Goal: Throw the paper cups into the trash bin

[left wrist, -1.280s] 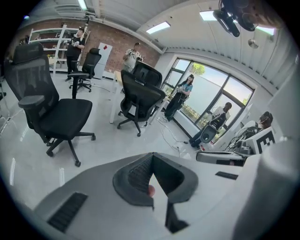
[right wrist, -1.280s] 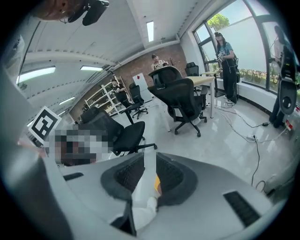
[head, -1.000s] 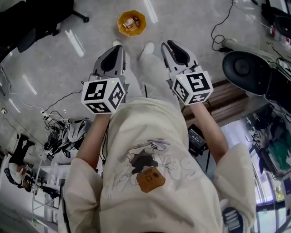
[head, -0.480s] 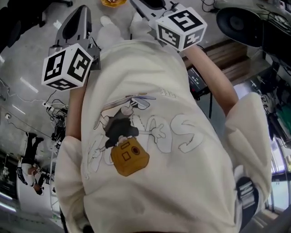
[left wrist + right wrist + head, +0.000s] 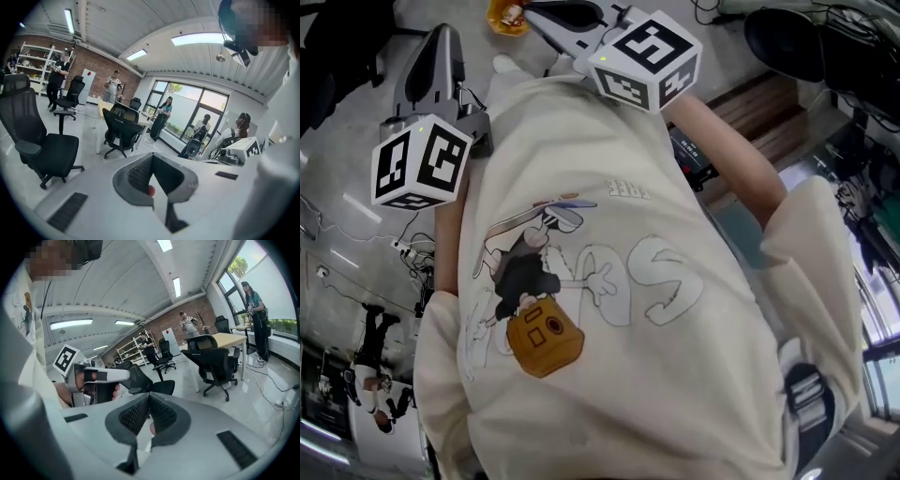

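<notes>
Both grippers are raised in front of my cream T-shirt and point out into the room. My left gripper point(image 5: 443, 33) point(image 5: 151, 157) has its jaws together with nothing between them. My right gripper point(image 5: 532, 8) point(image 5: 149, 400) is also shut and empty, and in the right gripper view a hand holds the left gripper's handle point(image 5: 91, 380). The orange trash bin point(image 5: 503, 15) shows at the top edge of the head view, on the floor just beyond the right gripper's tips, with some rubbish inside. No paper cup is in either gripper.
A round black device point(image 5: 783, 42) and a wooden bench point(image 5: 759, 108) lie to my right. Cables and a power strip point(image 5: 411, 251) trail on the floor at the left. Black office chairs point(image 5: 42, 145) point(image 5: 213, 364), desks and several people stand about the room.
The head view has tipped down onto the shirt, so the bin slid to the top edge. Both grippers rose and the right one swung left over the bin's side.
</notes>
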